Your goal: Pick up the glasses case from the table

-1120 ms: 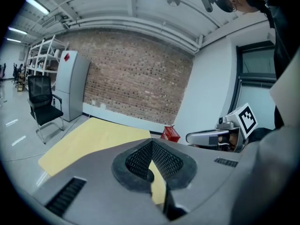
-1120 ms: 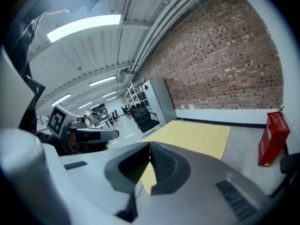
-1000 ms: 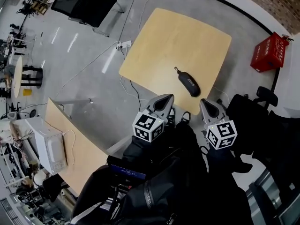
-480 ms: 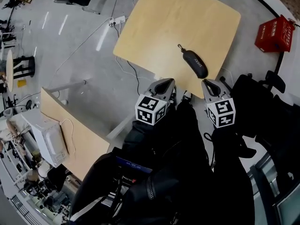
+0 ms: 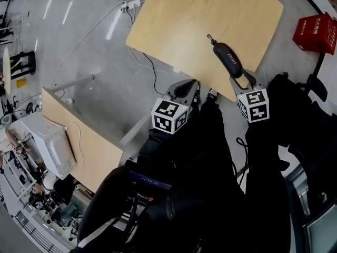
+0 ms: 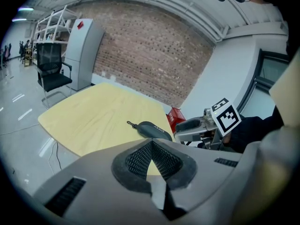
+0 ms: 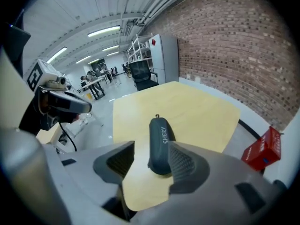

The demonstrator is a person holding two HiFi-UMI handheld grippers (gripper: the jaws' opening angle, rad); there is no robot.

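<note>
Glasses case [image 5: 227,58] lies flat on table [image 5: 179,15], right of centre in head view, close to table's lower edge. Right gripper [image 5: 243,79] jaws parted, just been opening, straddle case's lower end, pads not squeezing. Left gripper [image 5: 184,90] clenched, empty, lower left. Case not in grip: fits reach-in before clamp, or release after set-down.

Glasses case [image 5: 227,58]: dark grey, white lettering. Table [image 5: 184,15]: pale yellow. Crate [image 5: 315,31]: red; wall [image 6: 140,55]: brown brick pattern.
</note>
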